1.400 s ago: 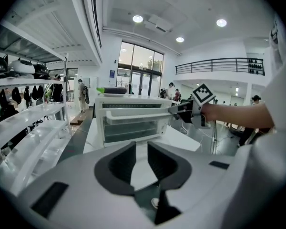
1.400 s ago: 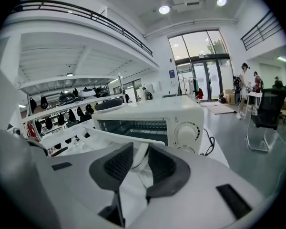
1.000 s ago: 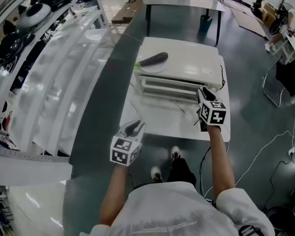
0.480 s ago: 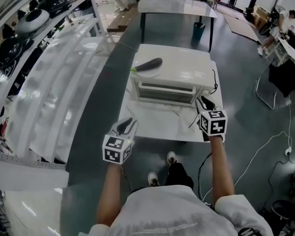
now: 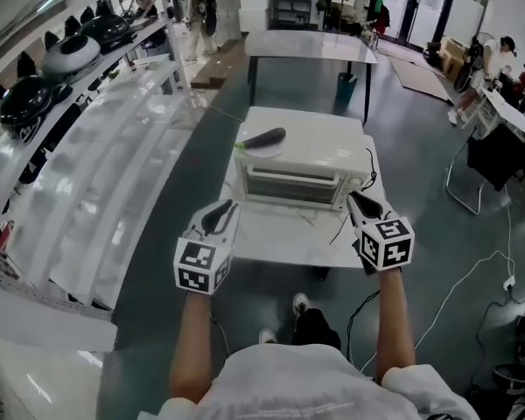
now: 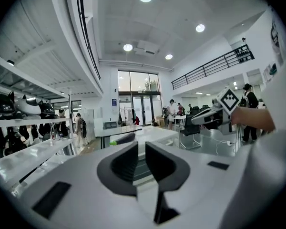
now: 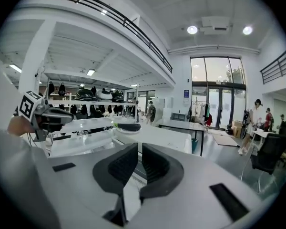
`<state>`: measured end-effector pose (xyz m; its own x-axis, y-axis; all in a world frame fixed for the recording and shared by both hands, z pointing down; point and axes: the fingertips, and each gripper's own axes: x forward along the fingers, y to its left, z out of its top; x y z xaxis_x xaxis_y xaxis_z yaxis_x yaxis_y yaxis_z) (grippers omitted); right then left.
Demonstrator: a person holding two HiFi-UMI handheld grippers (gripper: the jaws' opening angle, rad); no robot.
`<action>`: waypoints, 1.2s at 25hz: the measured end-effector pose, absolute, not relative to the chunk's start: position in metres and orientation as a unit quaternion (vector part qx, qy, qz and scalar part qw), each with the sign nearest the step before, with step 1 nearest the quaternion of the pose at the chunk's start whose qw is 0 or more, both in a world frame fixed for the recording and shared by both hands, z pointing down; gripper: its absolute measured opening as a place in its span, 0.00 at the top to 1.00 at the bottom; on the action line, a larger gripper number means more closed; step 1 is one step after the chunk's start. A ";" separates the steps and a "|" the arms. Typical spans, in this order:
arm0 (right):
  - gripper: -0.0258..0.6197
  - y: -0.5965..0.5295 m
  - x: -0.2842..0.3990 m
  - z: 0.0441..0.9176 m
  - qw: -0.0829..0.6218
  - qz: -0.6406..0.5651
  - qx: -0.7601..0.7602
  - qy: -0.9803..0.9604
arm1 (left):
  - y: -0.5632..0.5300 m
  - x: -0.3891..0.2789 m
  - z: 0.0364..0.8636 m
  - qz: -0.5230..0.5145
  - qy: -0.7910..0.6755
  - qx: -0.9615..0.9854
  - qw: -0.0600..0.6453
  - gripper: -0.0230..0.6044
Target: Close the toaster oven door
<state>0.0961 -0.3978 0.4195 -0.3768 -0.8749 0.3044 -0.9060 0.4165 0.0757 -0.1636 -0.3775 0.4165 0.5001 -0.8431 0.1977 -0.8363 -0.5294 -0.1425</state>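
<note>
The white toaster oven (image 5: 308,151) stands on a small white table (image 5: 284,233), and its glass door (image 5: 293,186) stands upright against the front. A plate with a dark long vegetable (image 5: 262,138) rests on top of the oven. My left gripper (image 5: 223,210) hovers over the table's near left edge, well short of the oven. My right gripper (image 5: 359,201) hangs by the oven's front right corner, apart from it. Both pairs of jaws are closing, each with a narrow gap left and nothing in it. The oven (image 6: 155,133) (image 7: 169,138) shows beyond the left gripper (image 6: 141,149) and beyond the right gripper (image 7: 139,151).
A dark cable (image 5: 367,166) trails from the oven's right side down across the table. Long white shelves (image 5: 87,147) with dark helmets run along the left. A second table (image 5: 311,44) stands behind, and a chair (image 5: 472,160) to the right. My shoes (image 5: 302,303) show at the table's near edge.
The oven door, which looked partly lowered a second ago, now stands upright. Both grippers have drawn back from the oven toward the table's near edge.
</note>
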 end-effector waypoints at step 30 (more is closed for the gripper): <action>0.93 -0.330 0.050 0.350 0.139 -0.049 0.485 -0.862 | -0.323 -0.123 0.340 -0.098 0.450 -0.881 0.109 0.93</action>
<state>0.0499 -0.3302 0.3503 -0.4909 -0.8496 0.1929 -0.8226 0.5249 0.2186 -0.1226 -0.3226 0.3398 0.5762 -0.8138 0.0748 -0.7712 -0.5718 -0.2800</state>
